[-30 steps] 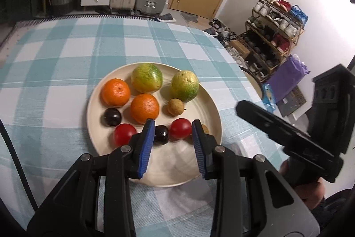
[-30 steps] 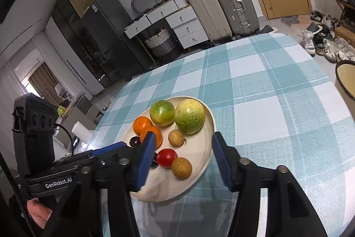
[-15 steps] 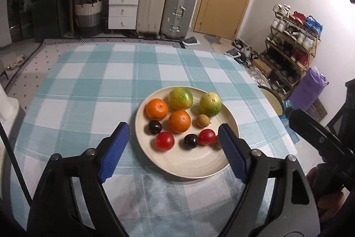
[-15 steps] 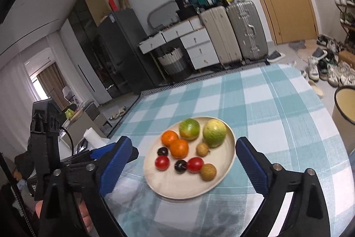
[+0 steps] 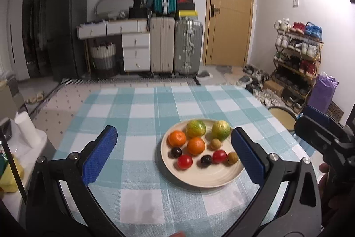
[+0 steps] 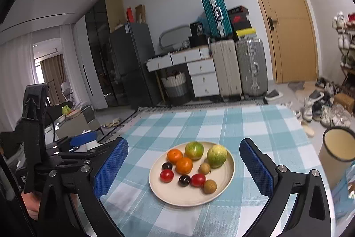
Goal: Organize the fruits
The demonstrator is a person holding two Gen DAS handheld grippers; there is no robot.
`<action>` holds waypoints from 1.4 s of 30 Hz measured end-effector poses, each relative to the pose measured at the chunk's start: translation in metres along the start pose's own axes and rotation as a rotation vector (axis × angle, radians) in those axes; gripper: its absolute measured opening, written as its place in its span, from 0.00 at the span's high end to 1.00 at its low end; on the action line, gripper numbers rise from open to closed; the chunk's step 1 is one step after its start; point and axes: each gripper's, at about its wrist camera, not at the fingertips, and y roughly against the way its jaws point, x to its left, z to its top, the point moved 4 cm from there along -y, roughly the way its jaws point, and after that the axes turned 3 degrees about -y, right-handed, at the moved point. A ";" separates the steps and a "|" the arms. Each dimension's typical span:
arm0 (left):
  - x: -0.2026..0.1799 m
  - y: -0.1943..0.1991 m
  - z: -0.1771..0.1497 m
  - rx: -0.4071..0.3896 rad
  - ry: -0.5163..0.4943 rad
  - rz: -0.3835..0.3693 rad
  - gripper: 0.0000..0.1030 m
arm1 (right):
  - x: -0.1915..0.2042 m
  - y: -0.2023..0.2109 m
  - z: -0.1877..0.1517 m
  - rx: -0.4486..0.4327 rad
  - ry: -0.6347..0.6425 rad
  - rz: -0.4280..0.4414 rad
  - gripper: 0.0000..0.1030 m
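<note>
A: Fruit all sits on one cream plate [image 5: 200,179] on the checked bench [image 5: 142,117]: two green-yellow citrus at the far rim, two oranges [image 5: 196,146] in front of them, then small dark plums, red tomatoes [image 5: 184,161] and brown longans nearest us.

B: And the claws?

A: Both spread wide, nothing between the pads. Their jaws have just been opening, and each frame shows only bare cloth or the plate behind the gap. The left claw [image 5: 175,157] hangs above the near part of the bench with the plate ahead and off to its right, close by its right finger. The right claw [image 6: 184,167] frames the plate almost dead centre.

B: So which hand is better placed for a next pick?

A: The right one, I'd judge. The plate lies straight ahead and below it, so it only needs to drop forward. The left would have to swing sideways first.

B: Any long axis to line up with?

A: Not really. The fruits are round, so claw roll matters little. What matters is crowding: the tomato [image 6: 197,180], the dark plum [image 6: 184,180] and the near longan [image 6: 210,186] lie nearly touching, so a wide claw coming down could nudge a neighbour.

B: Is the sorting done?

A: It looks grouped by kind in loose rows, and no fruit lies off the plate, so likely finished or close.
</note>
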 end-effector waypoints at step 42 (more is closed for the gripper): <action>0.059 0.002 -0.103 -0.122 0.018 0.101 0.01 | -0.024 0.043 -0.074 -0.145 0.183 -0.149 0.00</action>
